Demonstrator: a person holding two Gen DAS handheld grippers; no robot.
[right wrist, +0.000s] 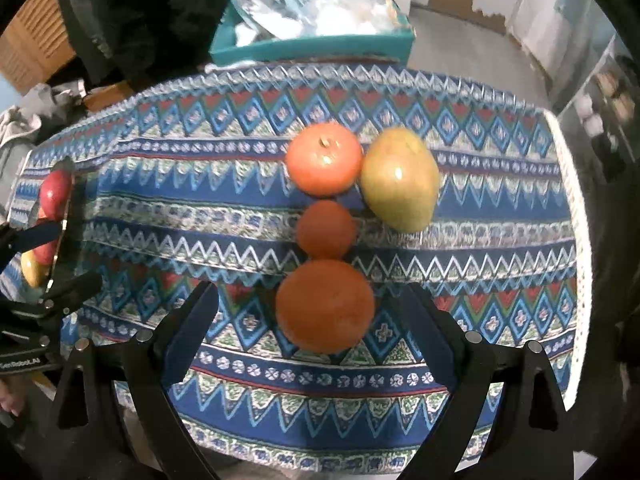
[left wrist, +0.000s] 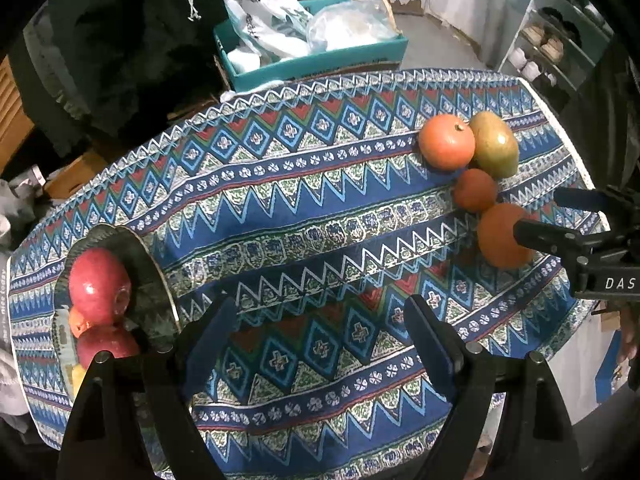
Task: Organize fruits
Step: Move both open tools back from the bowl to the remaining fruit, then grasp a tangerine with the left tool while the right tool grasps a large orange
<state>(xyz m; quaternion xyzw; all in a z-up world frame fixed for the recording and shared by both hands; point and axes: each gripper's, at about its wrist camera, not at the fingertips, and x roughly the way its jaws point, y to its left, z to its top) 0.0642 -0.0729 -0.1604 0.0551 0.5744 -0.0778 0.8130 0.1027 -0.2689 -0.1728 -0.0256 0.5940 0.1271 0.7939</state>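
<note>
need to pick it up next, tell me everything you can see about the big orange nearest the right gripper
The big orange is round, dull deep orange with a matte, faintly dimpled skin, and looks whole. It rests on the patterned tablecloth, nearest of a fruit cluster. The smaller orange just beyond appears to touch it. It sits between and just ahead of the right gripper fingers, which stand open and do not touch it.

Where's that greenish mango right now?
The mango lies on the patterned tablecloth toward its right end in the right wrist view, touching the stemmed orange fruit on its left, beyond the open fingers.
</note>
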